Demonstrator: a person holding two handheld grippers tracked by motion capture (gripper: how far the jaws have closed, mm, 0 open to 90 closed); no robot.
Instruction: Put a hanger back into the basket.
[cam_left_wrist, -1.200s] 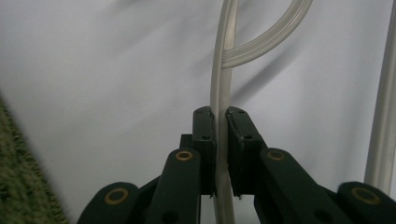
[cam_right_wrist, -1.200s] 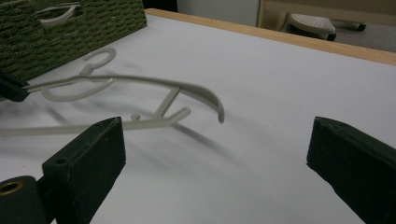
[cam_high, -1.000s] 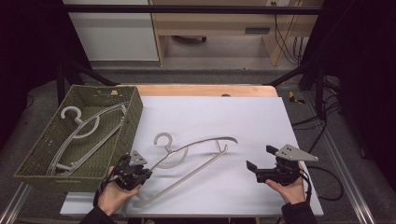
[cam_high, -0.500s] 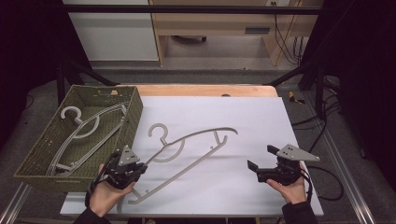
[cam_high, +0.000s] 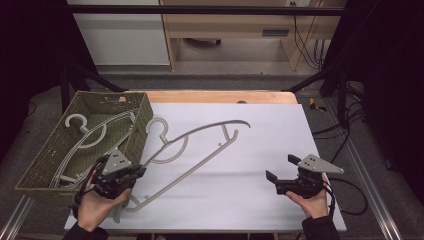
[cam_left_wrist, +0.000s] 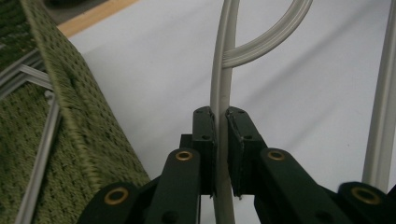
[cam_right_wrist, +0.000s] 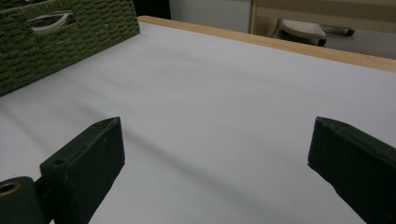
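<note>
A grey plastic hanger (cam_high: 205, 129) is held slanted over the white table top, its hook next to the basket's right wall. My left gripper (cam_high: 137, 172) is shut on the hanger's thin bar near its lower left end. In the left gripper view the jaws (cam_left_wrist: 221, 116) pinch the grey bar (cam_left_wrist: 223, 70) between their pads, beside the green woven basket (cam_left_wrist: 70, 102). My right gripper (cam_high: 281, 167) rests at the table's front right, open, with nothing between its fingers (cam_right_wrist: 215, 135).
The green woven basket (cam_high: 137, 120) stands at the table's left edge with several grey hangers (cam_high: 85, 135) inside; it also appears far off in the right gripper view (cam_right_wrist: 70, 32). A wooden strip (cam_high: 215, 96) borders the white sheet (cam_high: 260, 145) at the back.
My left hand has risen and moved left with the hanger; the hook now lies by the basket's right wall. The right gripper has stayed put.
</note>
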